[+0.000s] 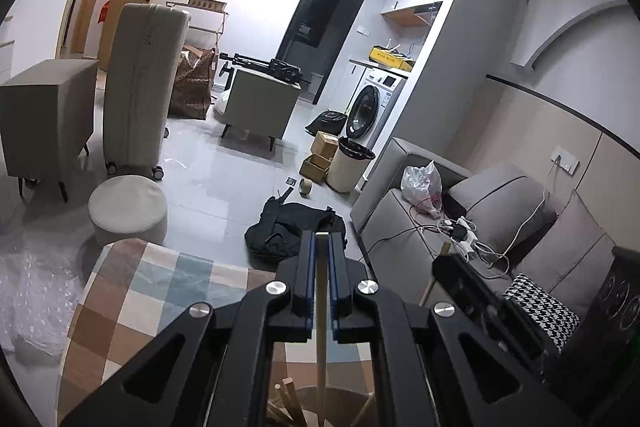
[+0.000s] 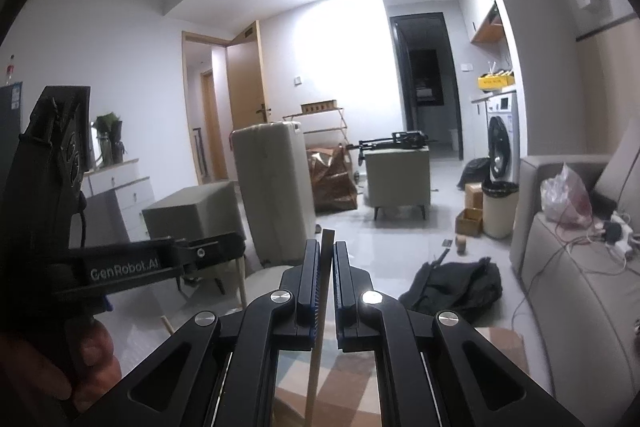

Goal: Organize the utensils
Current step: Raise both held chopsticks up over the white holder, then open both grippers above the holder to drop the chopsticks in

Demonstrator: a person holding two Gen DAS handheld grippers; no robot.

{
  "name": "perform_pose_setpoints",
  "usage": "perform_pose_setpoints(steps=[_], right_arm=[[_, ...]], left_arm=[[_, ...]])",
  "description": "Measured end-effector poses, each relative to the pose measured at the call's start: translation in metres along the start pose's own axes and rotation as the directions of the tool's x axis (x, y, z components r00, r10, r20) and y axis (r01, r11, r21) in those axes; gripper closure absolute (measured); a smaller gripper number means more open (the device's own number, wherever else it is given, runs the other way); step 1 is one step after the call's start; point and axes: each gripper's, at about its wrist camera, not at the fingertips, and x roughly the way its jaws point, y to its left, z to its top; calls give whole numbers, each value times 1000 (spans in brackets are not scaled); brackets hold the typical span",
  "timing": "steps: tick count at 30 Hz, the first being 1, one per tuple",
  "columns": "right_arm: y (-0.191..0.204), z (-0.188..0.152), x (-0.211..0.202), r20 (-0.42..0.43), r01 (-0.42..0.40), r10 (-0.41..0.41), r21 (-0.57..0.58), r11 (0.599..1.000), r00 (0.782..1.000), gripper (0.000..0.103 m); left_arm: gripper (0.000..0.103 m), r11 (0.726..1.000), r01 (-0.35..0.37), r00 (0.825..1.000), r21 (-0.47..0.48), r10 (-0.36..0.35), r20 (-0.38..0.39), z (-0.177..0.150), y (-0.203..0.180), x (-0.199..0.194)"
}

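— What does each gripper have?
— The left gripper (image 1: pixel 321 241) is clamped on a pale, flat-sided wooden stick (image 1: pixel 321 291), held upright between its blue-edged pads. The right gripper (image 2: pixel 327 247) pinches a second wooden stick (image 2: pixel 325 267) the same way, tilted slightly, its square tip poking just above the jaws.
— Any container?
— Below the left gripper, at the bottom edge of the left wrist view, there is a round beige holder (image 1: pixel 340 403) with more wooden sticks (image 1: pixel 286 397) leaning inside. The held stick's lower end reaches down towards it; whether it touches, I cannot tell.
— What carries the holder?
— A cloth of soft checked squares (image 1: pixel 140 291) in brown, blue and cream. The black gripper arms cover most of it.
— Anything else unclear?
— A hand (image 2: pixel 80 359) at the lower left corner of the right wrist view, blurred, grips the left device's handle.
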Motion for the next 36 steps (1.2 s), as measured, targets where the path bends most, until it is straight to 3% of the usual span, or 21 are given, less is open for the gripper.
perform_pose_setpoints(steps=[9,16,24,26,29,31,33,36], right_arm=[[3,-3,2,46,45,-43,-57,997,998,97],[10,-11,-7,33,-5,8,-88,996,999,97],[17,-34,-17,-86,-62,52,-115,991,995,97],[16,-41,-17,-139,-75,60,-107,991,988,97],[13,-51,-16,-219,-100,82,-76,992,972,94],[10,-53,-19,-251,-112,99,-40,993,963,85],[7,-54,-26,-256,-96,92,-4,995,962,79],[8,-54,-38,-264,-79,81,15,997,961,73]], left_arm=[[102,1000,-9,1000,23,10,-30,-5,-3,-2],[102,998,6,998,58,-2,-66,-7,-9,-5],[102,995,47,987,92,-32,-160,-17,-10,-6],[102,991,93,970,93,-69,-232,-21,-11,-3],[100,990,85,953,110,-48,-301,-25,-13,0],[88,994,64,940,89,-30,-340,-25,-10,-1],[69,997,42,940,64,-17,-340,-23,-5,-8],[58,997,47,942,60,-24,-336,-22,-4,-22]])
